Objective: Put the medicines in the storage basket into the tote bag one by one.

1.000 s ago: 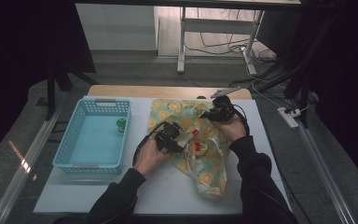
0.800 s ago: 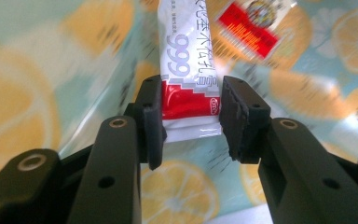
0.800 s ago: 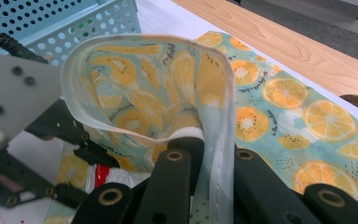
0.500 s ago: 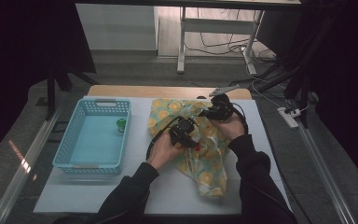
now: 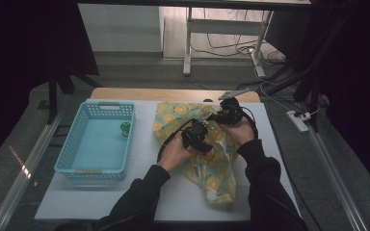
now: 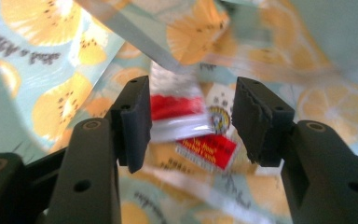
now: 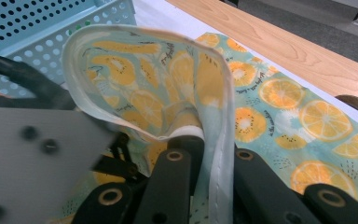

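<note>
Step in hand: right tongs (image 7: 200,154) clench the bag (image 5: 212,163) rim; left tongs (image 6: 191,121), just opening, release the red-white packet (image 6: 177,114) inside; withdrawal seems next.

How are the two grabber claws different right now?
The left gripper has its jaws apart, just been opening, with a red and white packet loose between them. The right gripper is clamped shut on the fruit-print bag's rim, lifting it open. Both have black jaws and work at the same bag.
</note>
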